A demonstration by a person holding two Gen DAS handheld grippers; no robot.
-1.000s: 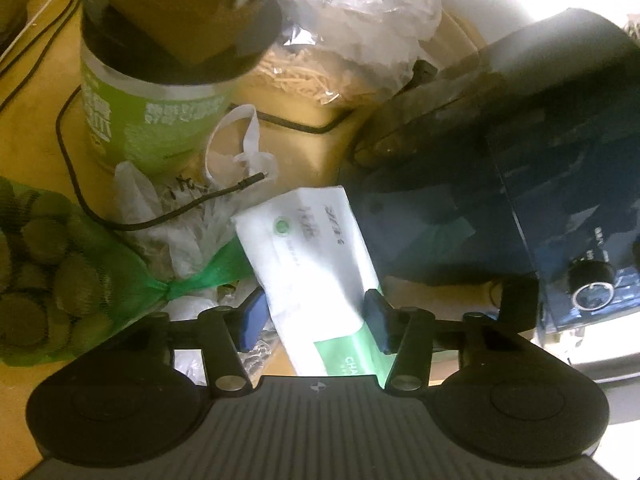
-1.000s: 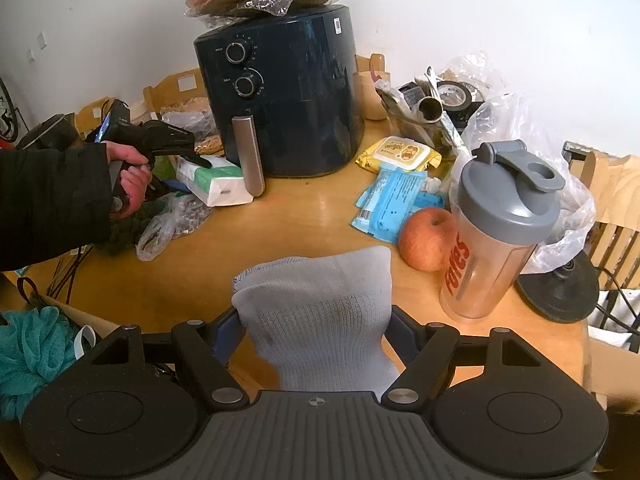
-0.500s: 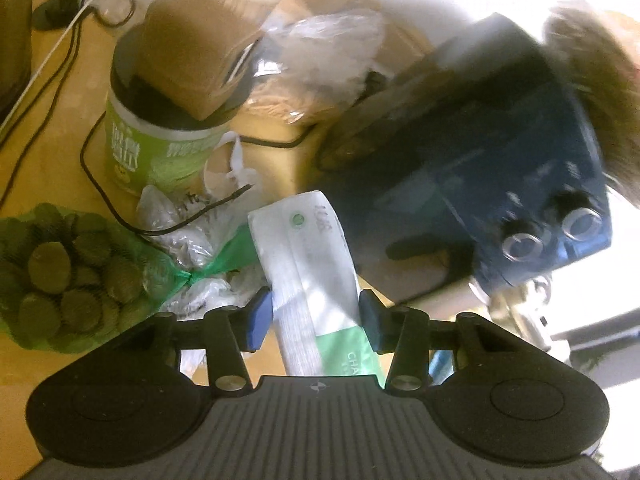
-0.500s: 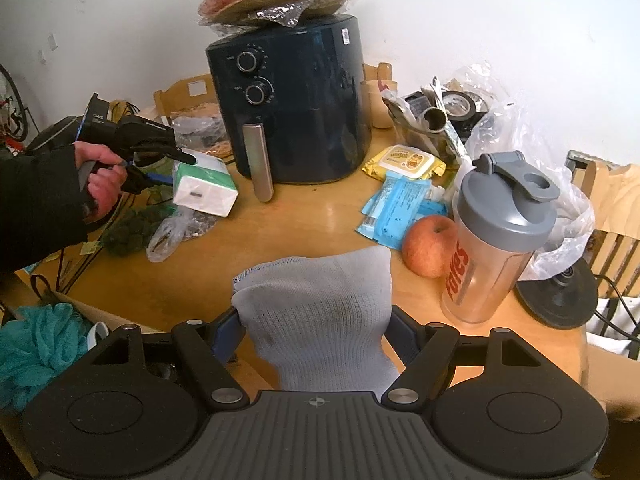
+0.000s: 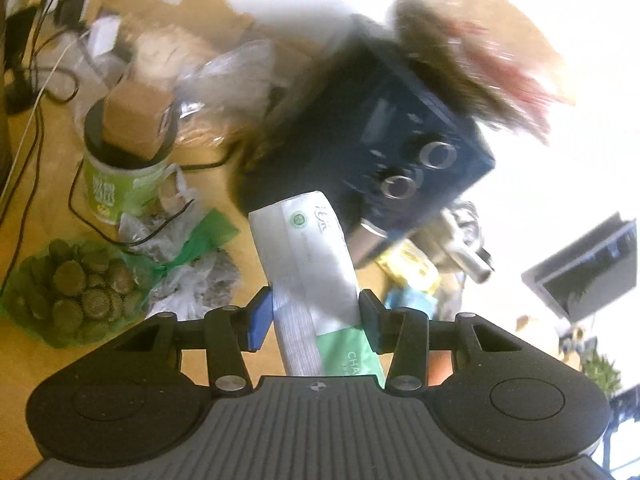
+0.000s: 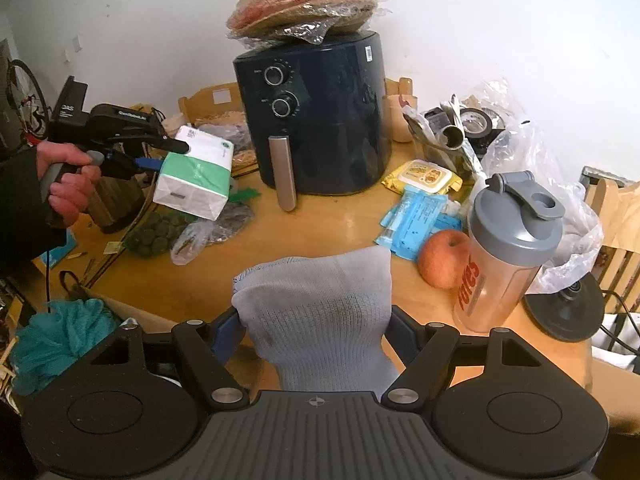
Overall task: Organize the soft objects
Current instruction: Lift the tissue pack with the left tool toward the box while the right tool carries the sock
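Lifted off the counter [image 6: 328, 220] since a second ago, the tissue pack [image 5: 316, 276] hangs clamped in my left tongs [image 5: 312, 316]; right tongs [image 6: 316, 330] grip the grey sock [image 6: 316, 312].

The sock [image 6: 320, 312] was grey ribbed knit cloth, matt; the tissue pack [image 6: 195, 178] had smooth plastic wrap; the air fryer [image 6: 316, 116] looked glossy dark plastic; the table [image 6: 328, 224] was smooth wood.

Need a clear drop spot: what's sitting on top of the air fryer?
A stack of paper plates in clear plastic wrap rests on the air fryer lid. The wrap and stack cover the lid; anything under them is hidden.
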